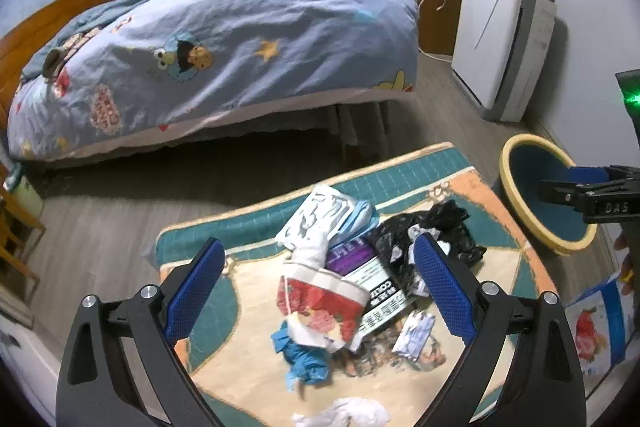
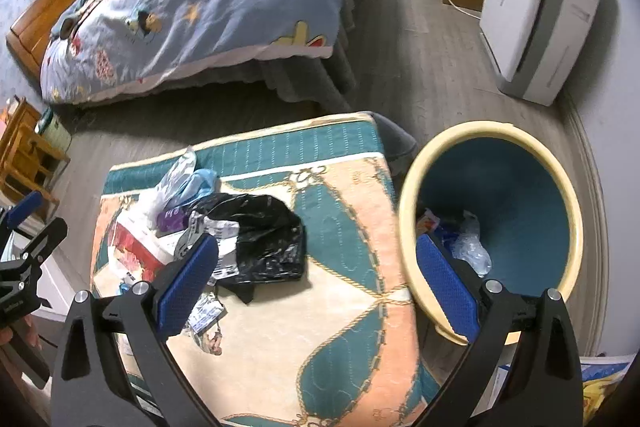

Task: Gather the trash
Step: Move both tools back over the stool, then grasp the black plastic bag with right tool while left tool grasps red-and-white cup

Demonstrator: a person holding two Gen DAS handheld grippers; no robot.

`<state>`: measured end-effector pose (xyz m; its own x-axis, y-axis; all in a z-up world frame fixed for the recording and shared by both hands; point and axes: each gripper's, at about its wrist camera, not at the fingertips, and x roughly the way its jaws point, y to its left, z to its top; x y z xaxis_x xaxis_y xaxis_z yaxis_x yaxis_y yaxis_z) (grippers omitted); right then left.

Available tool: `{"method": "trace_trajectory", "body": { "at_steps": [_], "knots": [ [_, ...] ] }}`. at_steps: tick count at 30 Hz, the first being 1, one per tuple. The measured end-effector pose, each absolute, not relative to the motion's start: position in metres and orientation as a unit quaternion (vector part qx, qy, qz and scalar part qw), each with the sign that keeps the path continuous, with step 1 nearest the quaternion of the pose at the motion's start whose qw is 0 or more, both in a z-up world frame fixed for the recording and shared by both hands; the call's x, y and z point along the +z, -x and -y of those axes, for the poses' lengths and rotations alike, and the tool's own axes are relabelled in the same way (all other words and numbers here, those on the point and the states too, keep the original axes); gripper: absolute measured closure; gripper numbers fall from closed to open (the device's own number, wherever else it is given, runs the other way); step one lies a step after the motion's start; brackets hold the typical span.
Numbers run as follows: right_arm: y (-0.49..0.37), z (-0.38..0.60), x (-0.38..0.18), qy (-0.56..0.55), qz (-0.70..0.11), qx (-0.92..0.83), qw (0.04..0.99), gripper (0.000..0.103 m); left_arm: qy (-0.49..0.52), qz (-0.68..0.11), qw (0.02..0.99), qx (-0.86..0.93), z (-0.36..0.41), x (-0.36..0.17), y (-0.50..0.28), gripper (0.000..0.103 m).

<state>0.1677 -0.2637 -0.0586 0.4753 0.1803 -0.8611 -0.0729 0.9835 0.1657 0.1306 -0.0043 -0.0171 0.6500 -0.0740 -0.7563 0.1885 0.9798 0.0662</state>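
**Bedroom floor: trash pile on mat, both grippers spread**

Grey wood-look flooring (image 2: 420,67) carries a teal, peach and cream patterned mat (image 2: 320,307), with a bed under a cartoon-print duvet (image 1: 224,43) behind it and a white appliance (image 1: 500,39) against the wall.

Trash location: a pile of litter sits on the mat. It comprises a red-and-white floral paper cup (image 1: 324,303), a crumpled black plastic bag (image 2: 268,239), a white plastic bag (image 1: 316,219), a crumpled blue wrapper (image 1: 304,351), a purple packet (image 1: 348,257) and a black-and-white printed carton (image 1: 380,299).

Left gripper (image 1: 320,291): jaws spread wide, empty. The pile lies directly ahead, between the two fingers in view; the cup is centred, lying on its side with its long axis running from lower left to upper right.

Right gripper (image 2: 316,287): jaws spread wide, empty. The black bag lies just ahead of its left finger. The yellow-rimmed blue bin (image 2: 572,219) stands just beside the mat, at the right finger; it already contains some wrappers and clear plastic.
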Motion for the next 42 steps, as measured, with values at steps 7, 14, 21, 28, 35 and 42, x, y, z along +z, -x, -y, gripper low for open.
{"method": "trace_trajectory", "body": {
  "at_steps": [7, 14, 21, 28, 35, 42],
  "knots": [
    [-0.171, 0.232, -0.071, -0.038, -0.517, 0.095, 0.850, 0.006, -0.078, -0.419, 0.902, -0.067, -0.014, -0.027, -0.132, 0.008],
    [-0.176, 0.199, -0.086, -0.021, -0.524, 0.111, 0.844, 0.006, -0.057, -0.446, 0.892, -0.051, -0.045, -0.046, -0.139, 0.008],
    [-0.184, 0.175, -0.111, -0.030, -0.563, 0.116, 0.818, 0.006, -0.050, -0.475, 0.877, -0.043, -0.060, -0.068, -0.146, 0.008],
    [-0.182, 0.151, -0.136, 0.067, -0.575, 0.118, 0.807, 0.006, -0.032, -0.503, 0.862, -0.053, -0.061, -0.084, -0.157, 0.008],
    [-0.188, 0.155, -0.147, 0.064, -0.581, 0.123, 0.802, 0.008, -0.048, -0.522, 0.849, -0.073, -0.046, -0.099, -0.166, 0.010],
    [-0.190, 0.149, -0.148, 0.067, -0.582, 0.151, 0.796, 0.041, -0.035, -0.558, 0.824, -0.090, -0.039, -0.119, -0.176, 0.031]
  ]
}}
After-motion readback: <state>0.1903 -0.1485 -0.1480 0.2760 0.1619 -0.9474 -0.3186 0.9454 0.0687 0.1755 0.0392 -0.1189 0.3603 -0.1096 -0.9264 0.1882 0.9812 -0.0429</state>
